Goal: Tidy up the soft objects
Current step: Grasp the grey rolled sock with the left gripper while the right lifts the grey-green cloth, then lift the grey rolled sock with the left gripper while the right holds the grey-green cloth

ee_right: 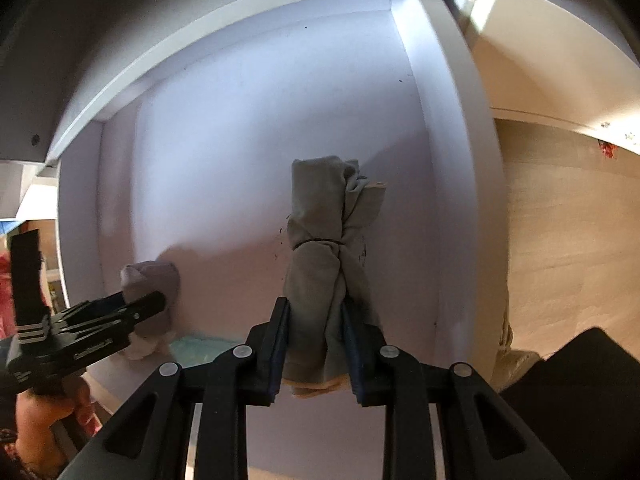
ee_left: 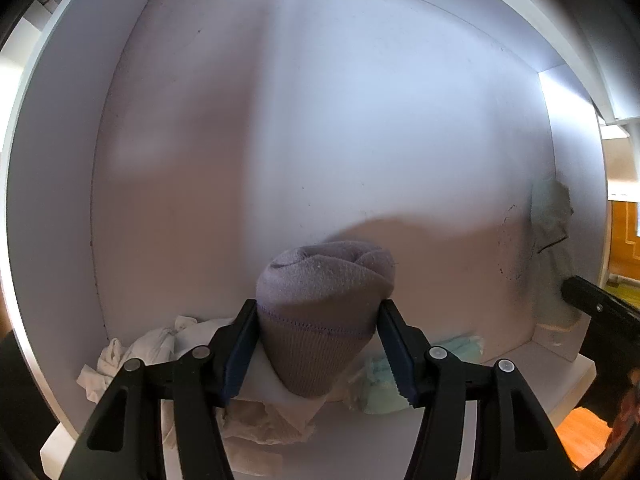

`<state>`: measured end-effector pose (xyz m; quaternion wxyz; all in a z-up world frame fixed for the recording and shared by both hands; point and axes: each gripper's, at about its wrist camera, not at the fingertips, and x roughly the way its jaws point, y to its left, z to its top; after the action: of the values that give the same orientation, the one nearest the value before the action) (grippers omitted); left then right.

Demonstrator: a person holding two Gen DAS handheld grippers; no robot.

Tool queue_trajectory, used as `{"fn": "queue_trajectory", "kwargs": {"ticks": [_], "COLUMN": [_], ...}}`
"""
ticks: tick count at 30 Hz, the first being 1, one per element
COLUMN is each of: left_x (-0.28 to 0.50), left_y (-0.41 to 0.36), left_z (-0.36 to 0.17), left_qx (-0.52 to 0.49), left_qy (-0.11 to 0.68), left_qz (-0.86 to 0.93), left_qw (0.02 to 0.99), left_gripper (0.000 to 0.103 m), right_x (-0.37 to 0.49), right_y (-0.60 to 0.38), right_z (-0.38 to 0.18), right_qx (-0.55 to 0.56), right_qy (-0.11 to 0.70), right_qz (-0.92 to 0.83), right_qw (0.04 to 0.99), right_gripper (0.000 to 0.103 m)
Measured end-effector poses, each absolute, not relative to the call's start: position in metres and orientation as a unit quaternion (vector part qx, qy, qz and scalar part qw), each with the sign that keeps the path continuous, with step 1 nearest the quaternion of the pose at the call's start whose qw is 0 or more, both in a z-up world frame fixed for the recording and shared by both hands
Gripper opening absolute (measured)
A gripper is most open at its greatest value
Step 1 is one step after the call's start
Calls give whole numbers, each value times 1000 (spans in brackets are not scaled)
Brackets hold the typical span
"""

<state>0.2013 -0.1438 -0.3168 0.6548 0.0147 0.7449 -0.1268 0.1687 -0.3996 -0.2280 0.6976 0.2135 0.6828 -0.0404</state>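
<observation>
A rolled grey-purple sock bundle (ee_left: 324,280) stands between the pads of my left gripper (ee_left: 318,308), which is shut on it inside a white compartment (ee_left: 280,120). In the right wrist view the same bundle (ee_right: 156,274) and left gripper (ee_right: 140,304) show at the lower left. My right gripper (ee_right: 314,306) is shut on a grey-green cloth bundle (ee_right: 320,216) tied round its middle with a dark band, held along the compartment's right wall. That cloth bundle (ee_left: 554,208) appears at the right edge of the left wrist view.
A crumpled white cloth (ee_left: 144,348) and a light teal cloth (ee_left: 384,384) lie at the compartment's near edge. White walls (ee_right: 440,160) close it in on the sides. Pale wooden flooring (ee_right: 560,220) lies to the right. A person's hand (ee_right: 44,416) holds the left gripper.
</observation>
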Motion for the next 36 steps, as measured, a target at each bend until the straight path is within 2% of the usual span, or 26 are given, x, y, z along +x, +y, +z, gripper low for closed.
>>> {"fn": "queue_trajectory", "kwargs": {"ticks": [8, 10, 12, 21, 28, 29, 31, 34, 36], "left_x": [199, 199, 198, 194, 190, 189, 188, 189, 188], "left_y": [-142, -140, -140, -144, -150, -151, -153, -155, -158], "left_z": [-321, -321, -323, -330, -331, -331, -331, -331, -328], "left_qx": [18, 18, 19, 46, 62, 64, 69, 69, 64], "left_qy": [750, 751, 752, 749, 748, 748, 748, 749, 749], "left_qz": [-125, -125, -125, -128, -132, -133, -135, -134, -133], "left_qw": [649, 648, 647, 648, 648, 647, 646, 646, 646], "left_gripper": [63, 66, 67, 69, 74, 75, 77, 77, 77], "right_x": [167, 169, 172, 189, 191, 188, 186, 186, 186], "right_y": [-401, -399, -399, -374, -365, -360, -349, -340, -344], "right_z": [-230, -239, -252, -270, -279, -280, -284, -289, -289], "right_qx": [213, 215, 201, 91, 83, 84, 80, 74, 93], "right_qy": [684, 690, 703, 709, 715, 717, 718, 732, 730], "right_qz": [-35, -46, -59, -66, -83, -84, -74, -40, -46], "right_qw": [696, 689, 680, 696, 690, 687, 687, 676, 676], "right_gripper": [25, 40, 43, 43, 47, 49, 63, 78, 78]}}
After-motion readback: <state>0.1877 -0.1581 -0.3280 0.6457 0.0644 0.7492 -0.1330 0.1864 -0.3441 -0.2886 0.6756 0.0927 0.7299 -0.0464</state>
